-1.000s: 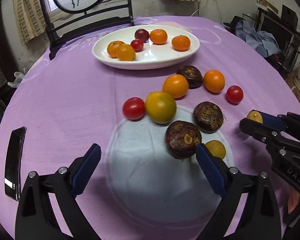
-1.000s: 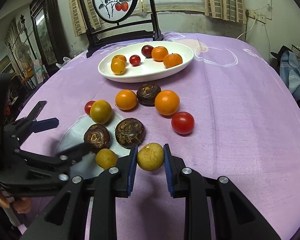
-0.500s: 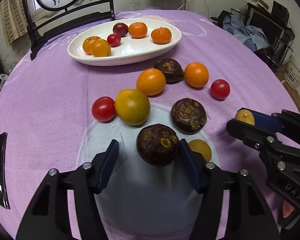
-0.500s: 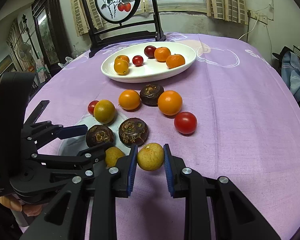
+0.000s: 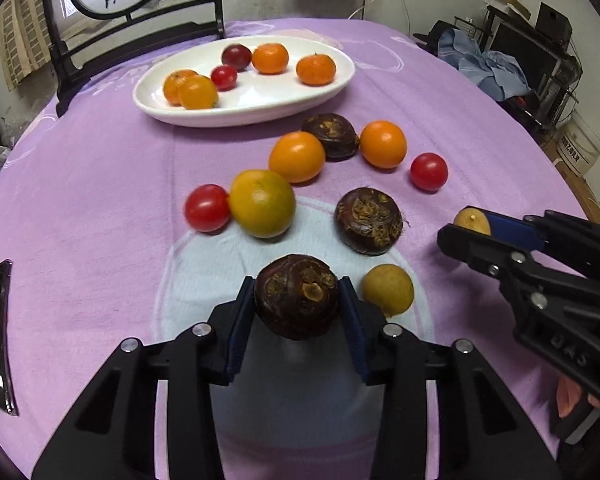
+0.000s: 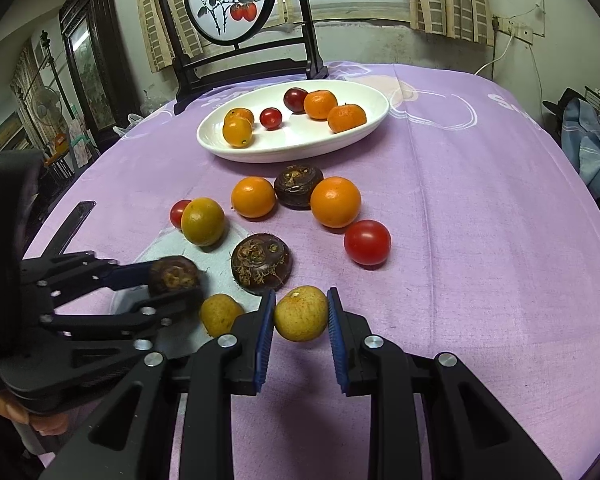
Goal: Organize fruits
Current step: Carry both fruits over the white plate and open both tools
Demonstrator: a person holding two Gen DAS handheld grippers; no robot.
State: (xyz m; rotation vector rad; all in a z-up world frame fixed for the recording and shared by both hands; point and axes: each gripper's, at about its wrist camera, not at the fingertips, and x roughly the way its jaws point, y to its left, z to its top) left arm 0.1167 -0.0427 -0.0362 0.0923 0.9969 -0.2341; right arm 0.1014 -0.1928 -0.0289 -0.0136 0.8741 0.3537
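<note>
My left gripper [image 5: 296,300] and right gripper [image 6: 301,314] are black plastic frames with silver screws and ribbed blue jaws

Dim window light, soft shadows, fisheye-bent edges with dark corners.

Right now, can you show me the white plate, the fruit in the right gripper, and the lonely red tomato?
white plate [image 6: 374,120], right wrist view, bare rim.
yellow fruit [image 6: 300,313], right wrist view, its middle.
red tomato [image 6: 367,242], right wrist view, its middle.
</note>
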